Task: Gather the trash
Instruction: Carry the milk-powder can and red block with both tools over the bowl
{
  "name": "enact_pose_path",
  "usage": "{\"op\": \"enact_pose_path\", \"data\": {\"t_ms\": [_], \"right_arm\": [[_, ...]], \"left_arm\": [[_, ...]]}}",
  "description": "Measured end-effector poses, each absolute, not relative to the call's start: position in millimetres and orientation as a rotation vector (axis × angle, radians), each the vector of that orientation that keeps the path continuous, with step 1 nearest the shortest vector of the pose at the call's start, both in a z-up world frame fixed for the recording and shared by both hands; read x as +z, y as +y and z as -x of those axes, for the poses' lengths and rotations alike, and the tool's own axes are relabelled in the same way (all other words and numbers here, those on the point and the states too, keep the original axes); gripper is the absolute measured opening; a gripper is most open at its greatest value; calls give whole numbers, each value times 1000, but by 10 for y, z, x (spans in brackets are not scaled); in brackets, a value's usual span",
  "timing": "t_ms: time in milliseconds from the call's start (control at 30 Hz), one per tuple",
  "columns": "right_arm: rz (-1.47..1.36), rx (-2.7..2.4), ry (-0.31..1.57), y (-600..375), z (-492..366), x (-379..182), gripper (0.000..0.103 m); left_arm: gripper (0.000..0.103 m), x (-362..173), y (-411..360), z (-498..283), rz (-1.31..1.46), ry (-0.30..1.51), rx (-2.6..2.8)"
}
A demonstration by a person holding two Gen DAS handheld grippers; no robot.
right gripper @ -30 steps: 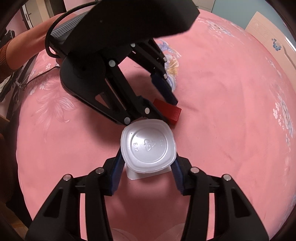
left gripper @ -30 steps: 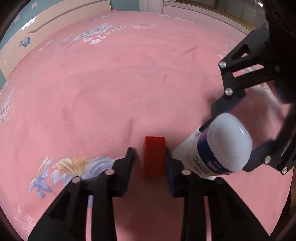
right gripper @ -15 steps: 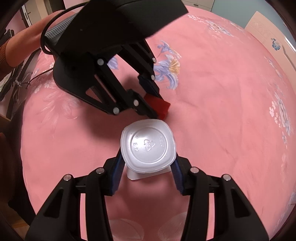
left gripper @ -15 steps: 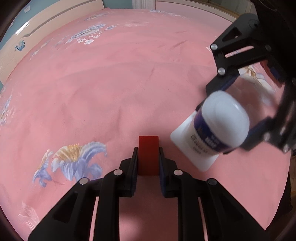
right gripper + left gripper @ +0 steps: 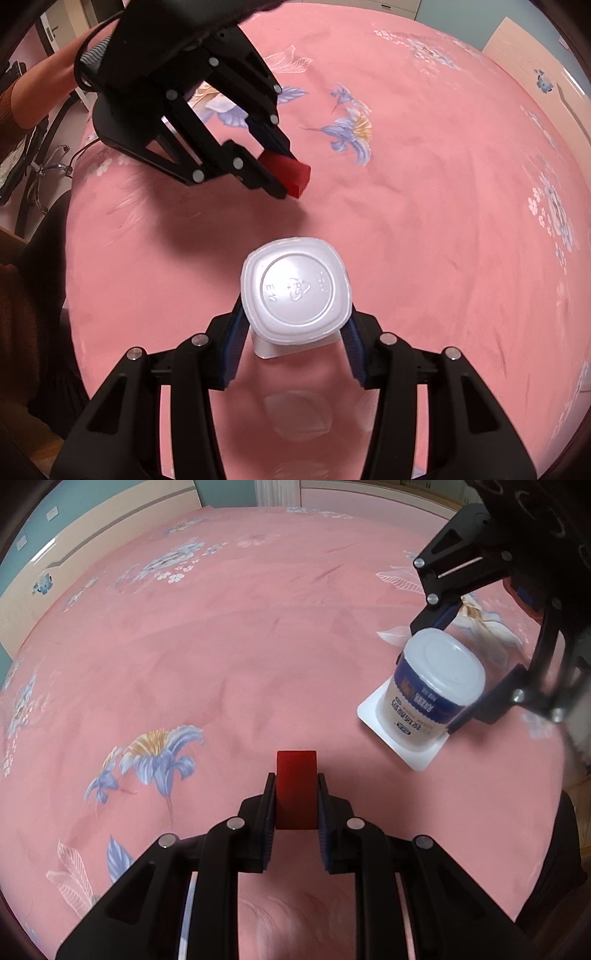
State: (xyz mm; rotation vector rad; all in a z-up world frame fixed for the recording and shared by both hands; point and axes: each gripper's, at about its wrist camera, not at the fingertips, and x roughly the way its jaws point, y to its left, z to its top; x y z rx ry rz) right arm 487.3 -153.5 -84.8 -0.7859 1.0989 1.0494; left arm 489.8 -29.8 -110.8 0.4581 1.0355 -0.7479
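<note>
A small red block (image 5: 296,788) is clamped between the blue pads of my left gripper (image 5: 296,801), lifted off the pink floral bedspread (image 5: 221,646). From the right wrist view the same red block (image 5: 291,172) sticks out of the left gripper (image 5: 284,177) at upper left. My right gripper (image 5: 293,325) is shut on an upside-down white yogurt cup (image 5: 294,291) with a blue label, its base facing the camera. In the left wrist view that yogurt cup (image 5: 430,690) hangs in the right gripper (image 5: 469,672) at the right, above the bedspread.
The bedspread (image 5: 443,184) fills both views, printed with blue flowers (image 5: 162,753). A cream headboard (image 5: 74,550) runs along the far left. A person's sleeve (image 5: 33,96) and a chair base (image 5: 40,162) show at the bed's left edge in the right wrist view.
The left jaws shut on the red block and lifted it off the bedspread. The right gripper rose a little with the yogurt cup still held.
</note>
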Motion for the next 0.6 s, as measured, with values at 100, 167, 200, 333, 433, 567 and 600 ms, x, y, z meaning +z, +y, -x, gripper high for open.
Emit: {"op": "enact_pose_path", "data": {"t_ms": [100, 167, 200, 333, 433, 567, 600], "right_arm": [[784, 1044, 1102, -1571, -4742, -798, 48], [783, 1045, 1099, -1603, -4615, -743, 48], [781, 1045, 1093, -1614, -4554, -711, 48], [772, 1042, 1081, -1666, -4370, -602, 48], [780, 1037, 1078, -1713, -4210, -541, 48], [778, 1040, 1073, -1764, -3990, -476, 48], [779, 1042, 1069, -1776, -3936, -463, 48]], "left_arm": [[22, -1056, -316, -4768, -456, 1029, -751], [22, -1029, -327, -4687, -455, 1025, -751], [22, -1014, -328, -4639, -453, 1025, -751], [22, -948, -335, -4479, -447, 1018, -749], [22, -906, -350, -4334, -444, 1015, -744], [22, -876, -352, -4157, -434, 1013, -743], [22, -863, -350, -4088, -428, 1010, -746]]}}
